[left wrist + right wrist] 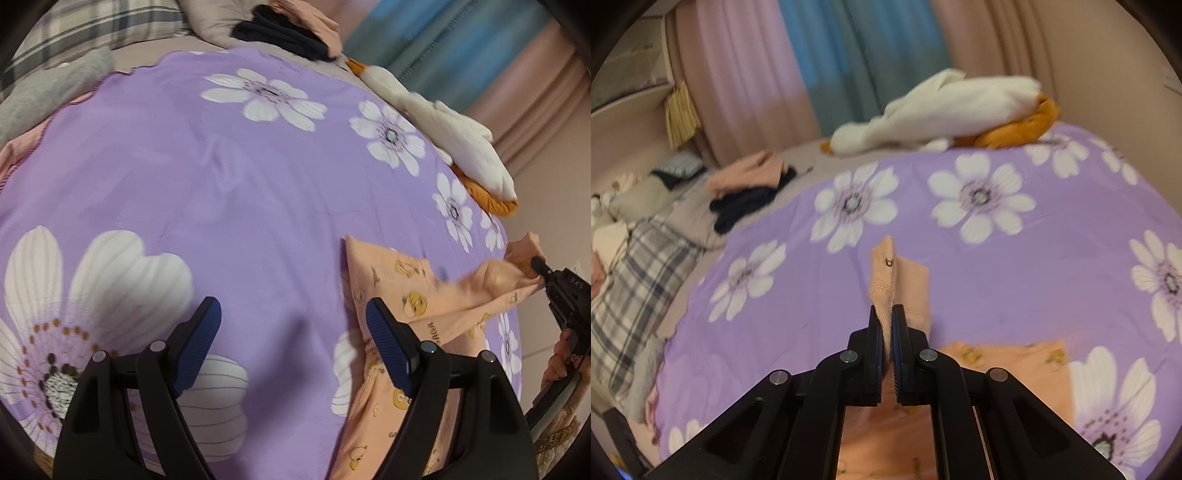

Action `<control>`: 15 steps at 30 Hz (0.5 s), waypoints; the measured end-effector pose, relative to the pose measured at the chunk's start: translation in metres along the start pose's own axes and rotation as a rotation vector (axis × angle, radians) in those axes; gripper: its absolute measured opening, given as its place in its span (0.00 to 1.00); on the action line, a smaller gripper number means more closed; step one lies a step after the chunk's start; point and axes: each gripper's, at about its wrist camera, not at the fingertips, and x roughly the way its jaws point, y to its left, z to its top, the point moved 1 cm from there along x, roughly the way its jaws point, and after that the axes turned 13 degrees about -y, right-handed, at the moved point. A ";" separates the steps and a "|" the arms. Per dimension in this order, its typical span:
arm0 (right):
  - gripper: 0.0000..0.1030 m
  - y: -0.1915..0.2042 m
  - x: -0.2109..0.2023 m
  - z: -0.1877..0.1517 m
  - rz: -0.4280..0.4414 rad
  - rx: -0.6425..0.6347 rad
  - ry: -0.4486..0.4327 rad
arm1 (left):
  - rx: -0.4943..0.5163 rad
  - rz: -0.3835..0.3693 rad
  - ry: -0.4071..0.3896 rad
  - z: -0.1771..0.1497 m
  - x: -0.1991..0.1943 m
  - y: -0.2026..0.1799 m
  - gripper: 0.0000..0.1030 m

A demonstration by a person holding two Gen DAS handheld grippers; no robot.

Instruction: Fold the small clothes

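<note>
Left wrist view is showing the purple floral bedspread [240, 177] serving as a folding surface, the peach garment [391, 295] lying at four o'clock. Right gripper [886, 314] is pinching its hem, likely lifting a fold; only the right view is revealing this. Left gripper [291, 317] is hovering spread, empty.

The right claw [886, 325] sits at six o'clock, its two blue-padded fingers [873, 332] pinched on a hemmed edge of the peach garment [886, 280], which stands up between them toward the centre. More of that printed peach cloth lies on the purple flowered bedspread [1052, 266] at five o'clock. At one o'clock a white and orange plush toy [945, 110] lies on the bed's far edge. At ten o'clock lie a dark garment [742, 206] and a pink folded one [746, 175], touching. A plaid pillow [635, 280] sits at nine o'clock.
</note>
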 end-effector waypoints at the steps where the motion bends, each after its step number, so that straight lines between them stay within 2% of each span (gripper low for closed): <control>1: 0.06 -0.004 -0.002 0.001 -0.007 0.007 -0.013 | 0.010 -0.011 0.005 -0.002 0.001 -0.004 0.79; 4: 0.06 -0.020 -0.005 -0.003 -0.040 0.027 -0.033 | 0.040 -0.055 0.029 -0.008 0.007 -0.015 0.78; 8: 0.06 -0.045 -0.008 -0.027 -0.094 0.051 -0.023 | 0.054 -0.120 0.075 -0.018 0.017 -0.025 0.77; 12: 0.06 -0.075 -0.003 -0.062 -0.185 0.070 0.058 | 0.056 -0.171 0.120 -0.027 0.030 -0.033 0.75; 15: 0.06 -0.091 -0.003 -0.084 -0.217 0.077 0.102 | 0.031 -0.230 0.148 -0.032 0.037 -0.036 0.67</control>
